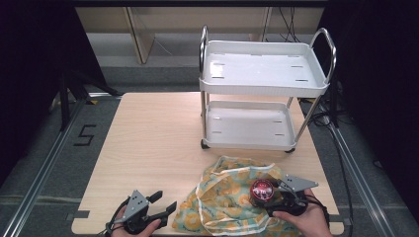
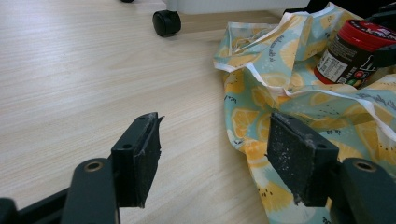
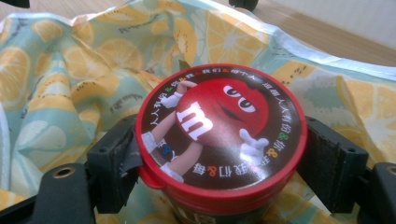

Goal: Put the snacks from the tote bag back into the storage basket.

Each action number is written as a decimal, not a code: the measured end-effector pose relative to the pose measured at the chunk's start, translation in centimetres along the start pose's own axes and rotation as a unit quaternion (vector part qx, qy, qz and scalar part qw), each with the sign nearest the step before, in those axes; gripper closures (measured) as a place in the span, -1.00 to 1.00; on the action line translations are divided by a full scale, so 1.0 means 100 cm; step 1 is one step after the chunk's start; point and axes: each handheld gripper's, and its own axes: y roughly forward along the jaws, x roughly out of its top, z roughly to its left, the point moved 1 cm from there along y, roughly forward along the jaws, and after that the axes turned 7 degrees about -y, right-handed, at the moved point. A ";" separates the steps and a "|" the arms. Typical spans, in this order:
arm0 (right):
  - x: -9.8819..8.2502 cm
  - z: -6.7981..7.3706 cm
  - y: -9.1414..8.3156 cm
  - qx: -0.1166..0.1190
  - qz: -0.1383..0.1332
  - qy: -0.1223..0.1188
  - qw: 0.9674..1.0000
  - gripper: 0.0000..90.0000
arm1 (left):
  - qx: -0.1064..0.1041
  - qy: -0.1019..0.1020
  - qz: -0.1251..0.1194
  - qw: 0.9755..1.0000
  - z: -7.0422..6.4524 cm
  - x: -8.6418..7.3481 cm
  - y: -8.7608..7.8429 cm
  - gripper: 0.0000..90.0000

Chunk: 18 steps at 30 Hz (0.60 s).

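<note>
Two hand-held grippers are working low over the pale wood-grain bench [image 1: 148, 133]. At the near left edge, the left hand-held gripper [image 1: 164, 204] is resting with its black jaws spread wide, empty, just beside the crumpled lemon-print cloth bag [image 1: 222, 197]. Rightward, the right hand-held gripper [image 3: 219, 158] is pinching a round candy jar [image 3: 219, 135] over that cloth; its own view is revealing the glossy red lid's cartoon face. Behind, a white two-tier cart [image 1: 264, 74] is standing.

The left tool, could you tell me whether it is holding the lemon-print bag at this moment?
No, the left tool stands open in its own view, its jaws apart with bare table between them beside the lemon-print bag.
</note>
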 end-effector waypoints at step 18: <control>0.001 0.003 0.001 -0.013 0.003 -0.009 1.000 -0.44 | 0.003 0.023 0.007 1.000 0.002 0.001 -0.002 -0.24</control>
